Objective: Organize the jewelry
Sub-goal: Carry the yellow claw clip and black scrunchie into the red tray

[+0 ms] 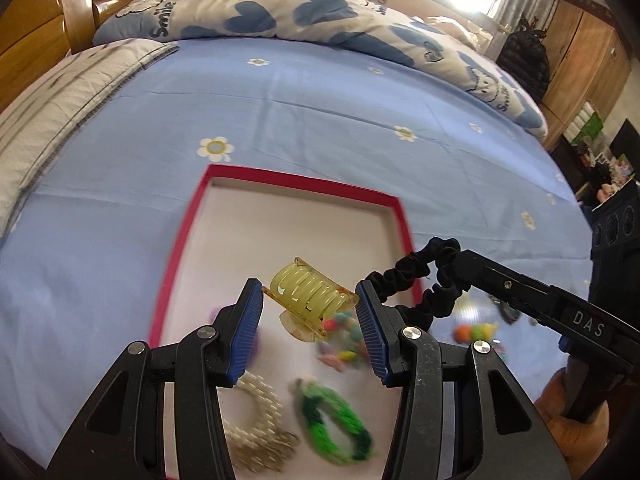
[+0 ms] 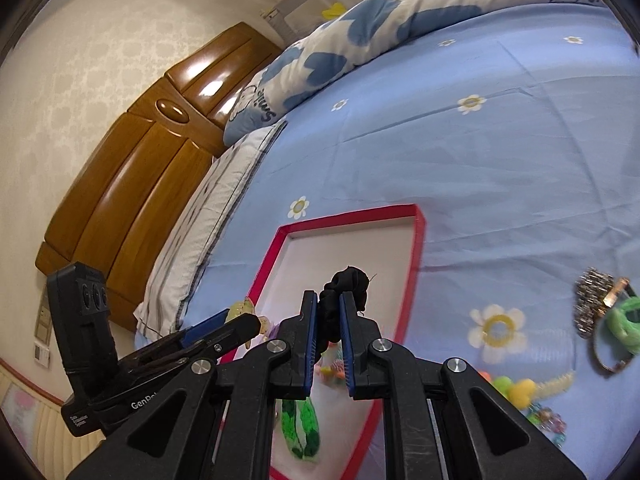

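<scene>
Left gripper [image 1: 310, 312] clamped on yellow hair claw [image 1: 310, 300], right gripper [image 2: 329, 340] pinching black scrunchie [image 2: 348, 284], both above red-rimmed tray [image 1: 182, 240]; lower each close to bare lining before letting go.

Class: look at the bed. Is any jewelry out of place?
Yes. A jeweled bangle, a green ring and colorful beads lie loose on the blue sheet, outside the red-rimmed tray where the other pieces sit.

Left tool [image 1: 310, 312] grips yellow hair claw [image 1: 310, 294] above red-rimmed tray [image 1: 178, 248].
</scene>
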